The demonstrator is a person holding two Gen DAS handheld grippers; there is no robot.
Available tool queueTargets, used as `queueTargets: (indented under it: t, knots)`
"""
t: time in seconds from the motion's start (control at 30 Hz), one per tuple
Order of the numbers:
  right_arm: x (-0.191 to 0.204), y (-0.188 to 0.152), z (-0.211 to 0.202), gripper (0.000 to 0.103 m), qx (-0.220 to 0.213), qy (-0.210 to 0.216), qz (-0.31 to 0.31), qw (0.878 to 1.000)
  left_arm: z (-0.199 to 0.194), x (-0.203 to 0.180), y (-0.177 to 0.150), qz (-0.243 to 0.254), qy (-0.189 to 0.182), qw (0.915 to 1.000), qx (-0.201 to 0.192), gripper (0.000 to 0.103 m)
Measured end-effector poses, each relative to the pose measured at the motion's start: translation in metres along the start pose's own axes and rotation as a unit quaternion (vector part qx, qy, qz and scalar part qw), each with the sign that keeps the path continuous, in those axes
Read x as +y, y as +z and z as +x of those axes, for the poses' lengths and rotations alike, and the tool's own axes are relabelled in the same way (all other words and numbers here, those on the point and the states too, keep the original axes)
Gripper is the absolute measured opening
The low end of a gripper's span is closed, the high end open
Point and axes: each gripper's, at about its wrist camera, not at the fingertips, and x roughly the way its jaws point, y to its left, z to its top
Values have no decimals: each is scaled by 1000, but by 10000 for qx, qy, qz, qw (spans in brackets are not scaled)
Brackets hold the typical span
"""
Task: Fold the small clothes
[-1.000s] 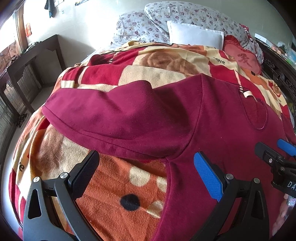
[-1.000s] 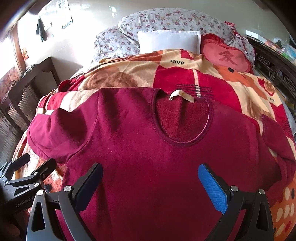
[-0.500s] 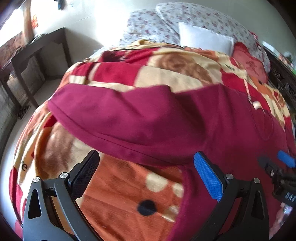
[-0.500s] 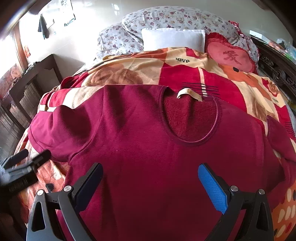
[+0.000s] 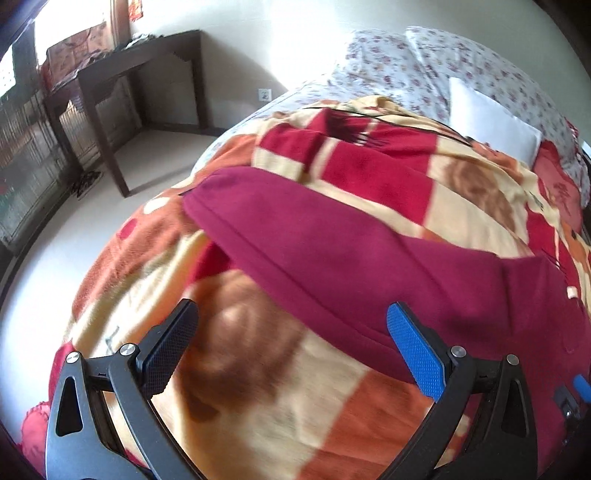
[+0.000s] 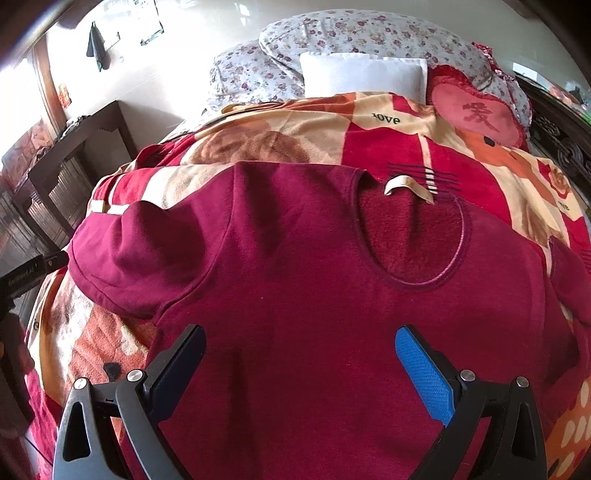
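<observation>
A dark red long-sleeved top (image 6: 314, 295) lies spread flat on a patterned blanket (image 6: 280, 122), neck opening (image 6: 410, 243) away from me, with a cream label (image 6: 406, 186) at the collar. Its left sleeve (image 5: 314, 243) stretches out across the left wrist view. My left gripper (image 5: 291, 350) is open and empty, hovering over the blanket just below that sleeve. My right gripper (image 6: 299, 369) is open and empty above the top's body. The left gripper's tip also shows at the left edge of the right wrist view (image 6: 29, 275).
The bed carries a white pillow (image 6: 364, 74), floral pillows (image 6: 351, 33) and a red heart cushion (image 6: 476, 114) at the head. A dark wooden table (image 5: 122, 74) stands on the floor left of the bed. A carved dark headboard (image 6: 554, 136) runs along the right.
My left gripper has swung left and turned toward the sleeve's end and the bed's left edge; the view is blurred with motion. My right gripper has edged slightly forward. Both stay open.
</observation>
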Motion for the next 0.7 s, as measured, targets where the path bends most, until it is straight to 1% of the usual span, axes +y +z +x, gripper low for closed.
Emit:
queueTargets:
  t: [0.1,0.23,0.27,0.33,0.4,0.43,0.47,0.53,0.6,0.63,0.67,0.7]
  knots:
    - [2,0,2,102,26,32,-13,10000,8,22,11,-216,-18,9997,68,102]
    - [5,-1,6,102,107,90,4,9999,21,54,29,-607,-170,9979,136,102]
    - [5,-1,7,102,136,110,8,9998,27,63,35,-731,-221,9969,166,97]
    - [7,-2,9,102,172,141,8,9998,37,78,46,-912,-325,9950,255,95]
    - [9,-3,10,102,199,148,-10,9997,48,87,55,-1039,-417,9931,339,89]
    - [10,-3,11,102,216,159,-17,9996,55,91,59,-1098,-448,9921,398,82]
    - [11,-3,11,102,233,176,-23,9996,63,95,62,-1163,-473,9909,490,78]
    - [13,-3,12,102,245,198,-34,9995,80,102,67,-1374,-618,9862,679,76]
    - [14,-3,12,102,260,211,-49,9994,92,105,69,-1486,-737,9833,752,76]
    - [14,-3,12,102,265,214,-54,9994,96,105,70,-1507,-732,9829,767,71]
    - [14,-3,12,102,277,214,-57,9994,100,105,71,-1506,-704,9831,770,64]
    - [14,-3,13,102,287,217,-56,9993,102,104,72,-1497,-673,9837,727,60]
